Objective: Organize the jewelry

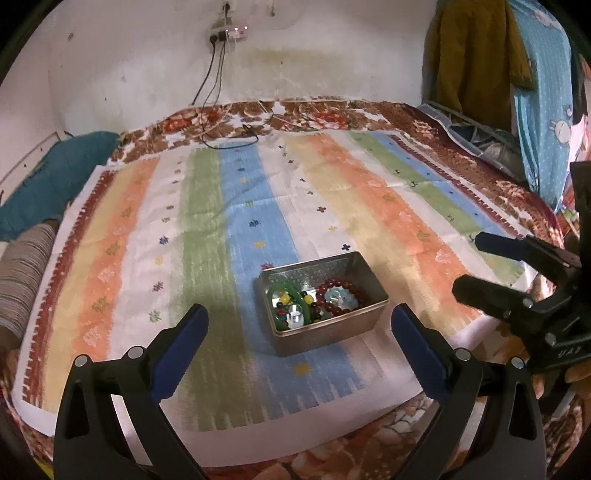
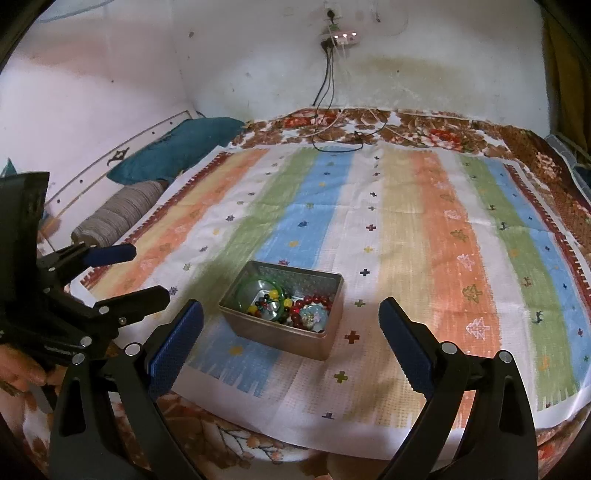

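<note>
Both grippers angle downward over a striped cloth (image 1: 258, 206), left gripper (image 1: 299, 317) and right gripper (image 2: 291, 314) spread wide and empty. A metal tin (image 2: 280, 332) of beaded bracelets (image 1: 341, 295) sits ahead, between their tips, untouched

A stained white wall (image 1: 147, 74) stands at twelve o'clock, a power strip (image 1: 229, 34) on it trailing cables. A striped cloth (image 1: 221, 206) covers the bed; a teal pillow (image 1: 55, 173) lies at nine o'clock.
</note>
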{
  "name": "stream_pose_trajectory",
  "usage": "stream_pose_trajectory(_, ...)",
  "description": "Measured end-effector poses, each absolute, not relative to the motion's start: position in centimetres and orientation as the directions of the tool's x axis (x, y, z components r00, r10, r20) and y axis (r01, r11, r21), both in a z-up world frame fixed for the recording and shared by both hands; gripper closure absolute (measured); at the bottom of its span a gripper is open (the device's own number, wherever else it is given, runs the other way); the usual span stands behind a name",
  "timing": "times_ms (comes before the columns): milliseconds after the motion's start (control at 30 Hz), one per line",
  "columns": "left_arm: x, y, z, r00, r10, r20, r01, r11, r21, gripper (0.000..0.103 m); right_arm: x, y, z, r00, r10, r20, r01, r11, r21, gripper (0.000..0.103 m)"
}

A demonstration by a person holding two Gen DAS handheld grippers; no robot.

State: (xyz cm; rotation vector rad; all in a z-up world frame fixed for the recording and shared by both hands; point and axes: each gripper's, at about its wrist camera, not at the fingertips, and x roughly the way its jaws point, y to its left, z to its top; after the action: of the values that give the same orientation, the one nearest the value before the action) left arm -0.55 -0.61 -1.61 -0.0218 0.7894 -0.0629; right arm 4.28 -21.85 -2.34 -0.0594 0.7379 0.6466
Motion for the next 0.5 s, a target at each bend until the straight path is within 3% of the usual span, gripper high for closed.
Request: stream_pose_trajectory(500, -0.80, -0.33, -1.57, 0.719, -0.090, -0.689, 0.059, 0.996, -0.069, 0.006, 4.65, -21.53, -2.82, 0.544, 0.510, -0.667, -0.566, 0.809, 0.157, 0.006)
